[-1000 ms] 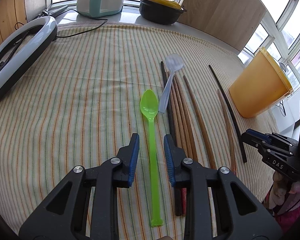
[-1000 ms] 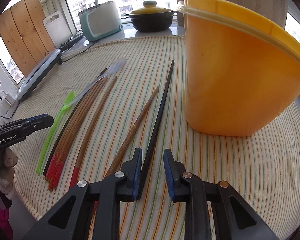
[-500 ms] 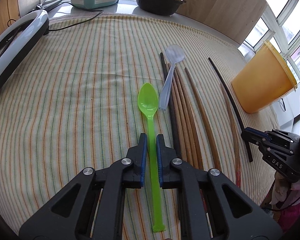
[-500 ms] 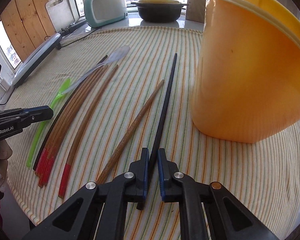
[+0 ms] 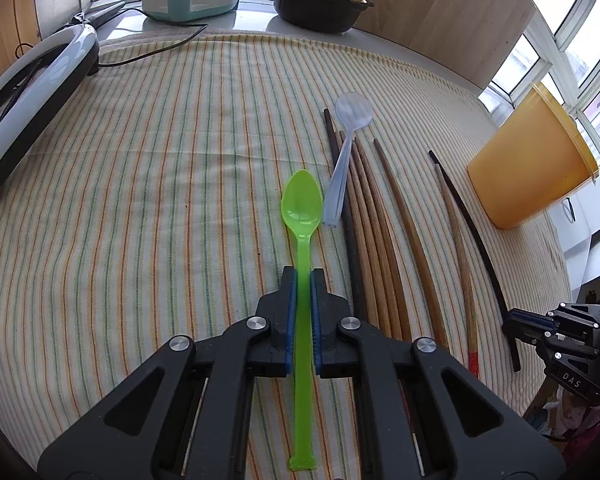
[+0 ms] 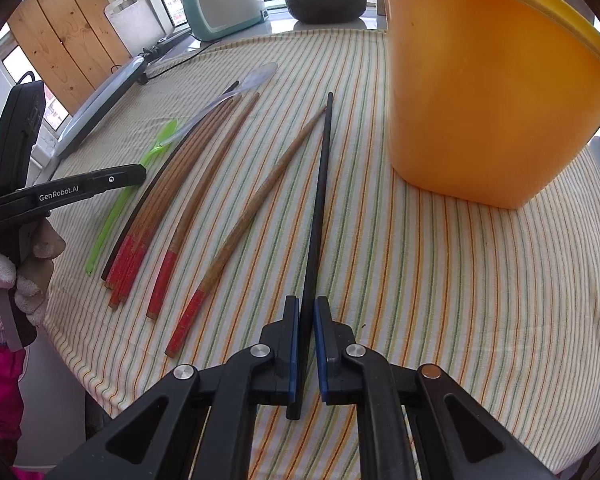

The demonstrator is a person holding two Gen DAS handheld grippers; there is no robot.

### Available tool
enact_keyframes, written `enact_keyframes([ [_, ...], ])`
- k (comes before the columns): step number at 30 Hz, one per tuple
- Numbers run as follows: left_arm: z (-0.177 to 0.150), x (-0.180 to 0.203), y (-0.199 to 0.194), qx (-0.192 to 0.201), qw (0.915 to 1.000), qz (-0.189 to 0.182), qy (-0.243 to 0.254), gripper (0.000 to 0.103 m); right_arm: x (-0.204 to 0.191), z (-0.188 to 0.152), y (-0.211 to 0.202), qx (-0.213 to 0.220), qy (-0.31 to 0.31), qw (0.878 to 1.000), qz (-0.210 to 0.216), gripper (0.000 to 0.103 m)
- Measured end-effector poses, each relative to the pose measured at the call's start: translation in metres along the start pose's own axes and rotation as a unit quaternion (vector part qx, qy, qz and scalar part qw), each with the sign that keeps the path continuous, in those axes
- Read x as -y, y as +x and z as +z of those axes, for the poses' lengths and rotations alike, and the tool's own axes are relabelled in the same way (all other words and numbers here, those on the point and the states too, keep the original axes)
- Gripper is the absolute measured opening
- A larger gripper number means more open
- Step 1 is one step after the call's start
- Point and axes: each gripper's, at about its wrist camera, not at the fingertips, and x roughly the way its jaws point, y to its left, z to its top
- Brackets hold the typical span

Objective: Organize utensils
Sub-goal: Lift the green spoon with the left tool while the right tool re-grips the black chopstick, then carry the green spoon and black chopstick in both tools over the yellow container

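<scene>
Spoons point(image 5: 301, 216) left of chopsticks point(image 5: 374, 232), bucket point(image 5: 532, 168) rightmost, on cloth point(image 5: 140, 200).

Right gripper point(image 6: 305, 320) jaws clamp the black chopstick point(image 6: 320, 200) — orange bucket point(image 6: 492, 92) beside it.

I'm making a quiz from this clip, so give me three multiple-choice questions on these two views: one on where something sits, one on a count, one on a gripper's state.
1. The tall orange plastic tub stands where?
A on the striped tablecloth
B on the windowsill
C on the floor

2. How many plastic spoons lie on the cloth?
A one
B two
C four

3. The left gripper is
A wide open
B shut on the green plastic spoon
C shut on a chopstick

A: its base rests on the cloth.
B: the green one and the clear plastic spoon.
B: its fingers pinch the green handle.
</scene>
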Motion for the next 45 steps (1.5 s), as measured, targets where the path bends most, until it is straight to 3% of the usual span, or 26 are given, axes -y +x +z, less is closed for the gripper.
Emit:
enact_keyframes([
  [4,-0.001,0.000,-0.001,0.000,1.0000,0.001,-0.002,0.004,0.002,0.012,0.000,0.009,-0.008,1.000,-0.016,0.022],
  [12,-0.001,-0.001,-0.001,0.001,1.0000,-0.001,-0.009,0.004,0.000,0.060,0.009,0.017,-0.035,0.998,-0.044,0.022],
  [19,-0.001,-0.002,-0.001,0.001,0.9999,-0.005,-0.013,0.004,-0.007,0.070,0.033,0.002,-0.055,0.996,-0.069,0.020],
  [20,-0.001,-0.003,-0.001,0.002,0.9999,-0.005,-0.014,0.004,-0.009,0.071,0.034,0.000,-0.061,0.996,-0.069,0.015],
  [23,-0.001,-0.006,-0.003,0.008,0.9999,-0.005,-0.014,0.004,-0.011,0.072,0.033,0.001,-0.067,0.996,-0.064,0.006],
  [28,0.002,-0.012,-0.015,0.022,0.9994,-0.005,-0.027,0.004,-0.012,0.074,0.028,0.009,-0.065,0.997,-0.043,0.003],
  [36,0.021,-0.010,-0.044,0.061,0.9974,-0.009,-0.037,0.004,-0.011,0.093,-0.011,0.071,-0.044,0.996,-0.007,0.003],
  [45,0.053,0.014,-0.073,0.113,0.9921,-0.041,-0.035,0.004,-0.013,0.112,-0.056,0.143,-0.033,0.989,0.038,0.003],
])
